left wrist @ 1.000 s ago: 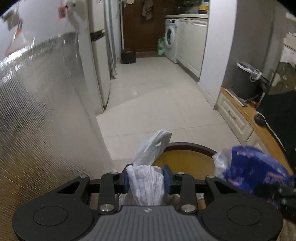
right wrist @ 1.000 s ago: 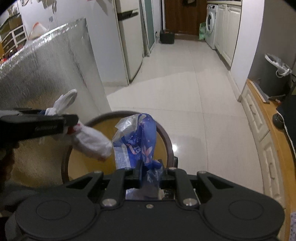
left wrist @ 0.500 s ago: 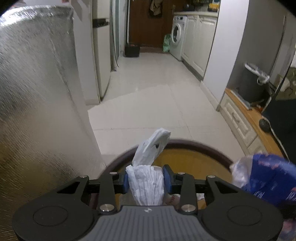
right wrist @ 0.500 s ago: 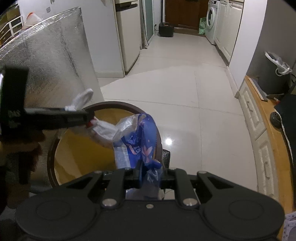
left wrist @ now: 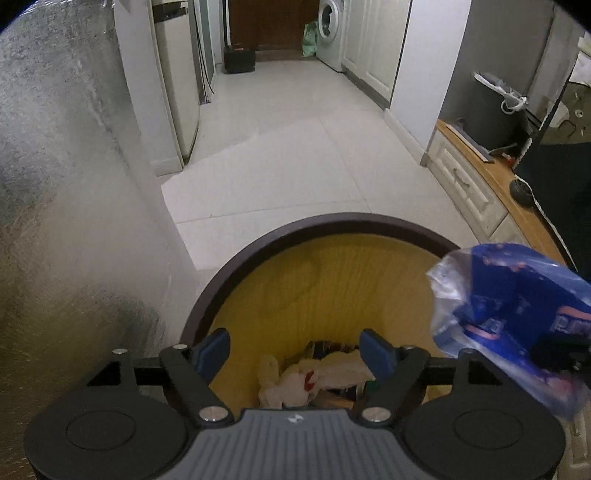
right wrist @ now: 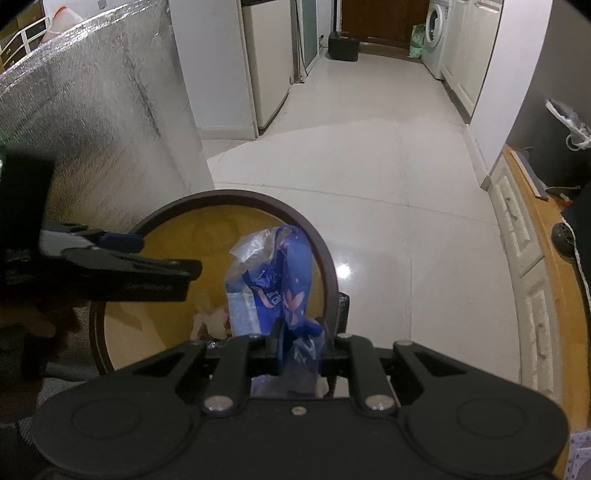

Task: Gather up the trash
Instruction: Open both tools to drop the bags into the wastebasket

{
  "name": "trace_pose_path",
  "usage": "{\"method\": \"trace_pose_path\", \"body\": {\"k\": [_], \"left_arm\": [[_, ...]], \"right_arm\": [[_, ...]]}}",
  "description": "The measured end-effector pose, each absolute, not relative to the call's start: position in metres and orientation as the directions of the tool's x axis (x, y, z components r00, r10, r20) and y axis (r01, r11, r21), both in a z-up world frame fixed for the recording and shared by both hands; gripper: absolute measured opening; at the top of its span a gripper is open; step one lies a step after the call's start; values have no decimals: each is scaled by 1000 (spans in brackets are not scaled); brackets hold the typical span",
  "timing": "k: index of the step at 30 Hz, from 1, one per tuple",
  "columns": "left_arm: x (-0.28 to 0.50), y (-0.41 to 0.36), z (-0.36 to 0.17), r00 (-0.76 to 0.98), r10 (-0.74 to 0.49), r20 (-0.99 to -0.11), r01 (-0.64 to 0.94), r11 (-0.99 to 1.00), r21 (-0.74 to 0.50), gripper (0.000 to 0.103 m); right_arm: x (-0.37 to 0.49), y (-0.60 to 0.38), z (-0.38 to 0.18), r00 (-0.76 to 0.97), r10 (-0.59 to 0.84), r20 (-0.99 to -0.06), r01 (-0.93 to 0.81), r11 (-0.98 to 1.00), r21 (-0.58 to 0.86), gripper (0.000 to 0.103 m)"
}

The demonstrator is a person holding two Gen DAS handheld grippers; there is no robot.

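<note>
Opening left gripper (left wrist: 295, 350) over one bin (left wrist: 229, 269), right gripper (right wrist: 300, 350) pinching one blue wrapper (right wrist: 284, 280)

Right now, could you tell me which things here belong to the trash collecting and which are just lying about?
Job: blue plastic wrapper in the right gripper; wooden bin; white crumpled bag under the opening left gripper.

Lying about: washing machine; fridge; foil-covered panel.

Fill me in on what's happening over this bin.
A person is collecting trash with tongs in each hand over a round wooden bin. The left tongs are opening with nothing between them; a crumpled white plastic bag lies on the trash at the bottom. The right tongs are shut on a blue and clear plastic wrapper, held above the bin and not yet dropped.
</note>
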State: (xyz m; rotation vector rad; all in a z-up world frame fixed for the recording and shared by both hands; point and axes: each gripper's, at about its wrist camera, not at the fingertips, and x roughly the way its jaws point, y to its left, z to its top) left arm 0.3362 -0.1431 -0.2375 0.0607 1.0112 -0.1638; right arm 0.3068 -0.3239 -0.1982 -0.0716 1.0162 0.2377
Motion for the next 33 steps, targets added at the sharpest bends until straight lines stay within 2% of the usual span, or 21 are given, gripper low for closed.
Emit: {"method": "trace_pose_path", "body": {"k": [5,8,11,13,15,20,33], "left_arm": [[327,-129,-230,509,-110,-854,150,988,-37,81],[322,-120,-225,514,-109,-851,140,989,-43,82],[320,-115,-221,519,-100,-849,127,991,-39,82],[321,-115,-221,515,-95,-852,121,992,-37,83],[321,-114,-223,505,-88,-858,117,993,-33,83],[320,-113,-226,477,-85,-875,127,992,-28,86],[310,-113,-224,443,-80,-893,146,989,-16,92]], "right_arm": [[319,-312,-207,461,183,-868,-265,962,62,16],[327,-303,-217,367,271,-890,-353,926,136,16],[333,-287,-230,275,275,-921,-451,883,129,17],[337,-278,-239,230,261,-937,-491,863,120,23],[342,-273,-245,202,255,-946,-503,856,124,36],[347,-271,-248,213,198,-957,-489,869,71,47],[332,-284,-229,259,199,-945,-468,882,57,53]]}}
